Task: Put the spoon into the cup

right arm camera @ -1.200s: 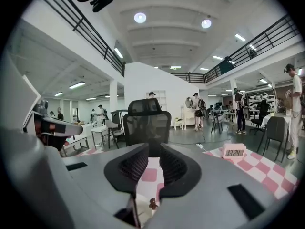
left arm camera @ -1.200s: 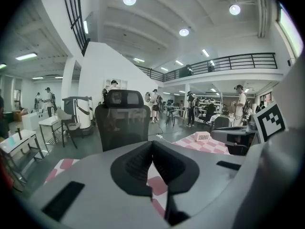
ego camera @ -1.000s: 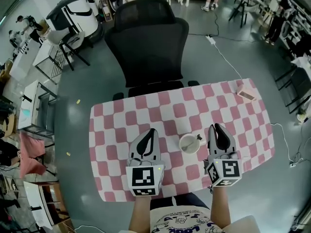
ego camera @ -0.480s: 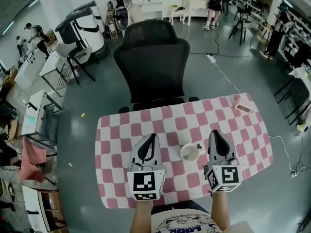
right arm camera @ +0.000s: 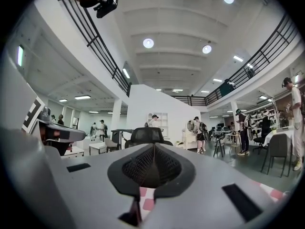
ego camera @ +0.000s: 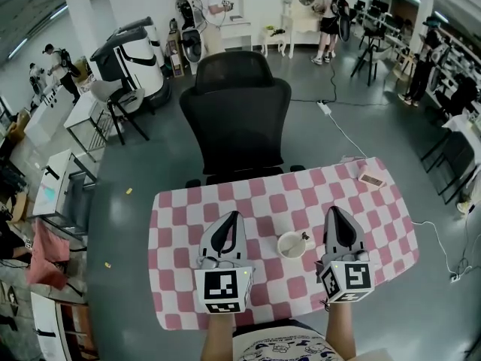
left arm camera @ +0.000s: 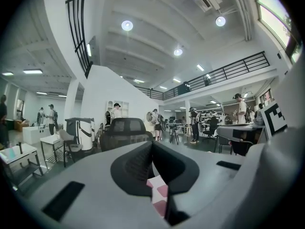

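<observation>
Btwn grippers, nearer R one, white cup (ego camera: 291, 245) stands on checkered worktop (ego camera: 180, 224), front half; spoon (ego camera: 304, 237) inside, handle sticking over rim. L gripper (ego camera: 234, 216) fingers shut, empty. R gripper (ego camera: 333, 211) fingers just closed, empty.

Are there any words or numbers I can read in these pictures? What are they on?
No words or numbers can be read anywhere.
Shirt print: too blurred to read.
Left marker cube, on the left tool: black-and-white squares only, no letters.
Right marker cube, on the right tool: the same kind of pattern, no letters.
</observation>
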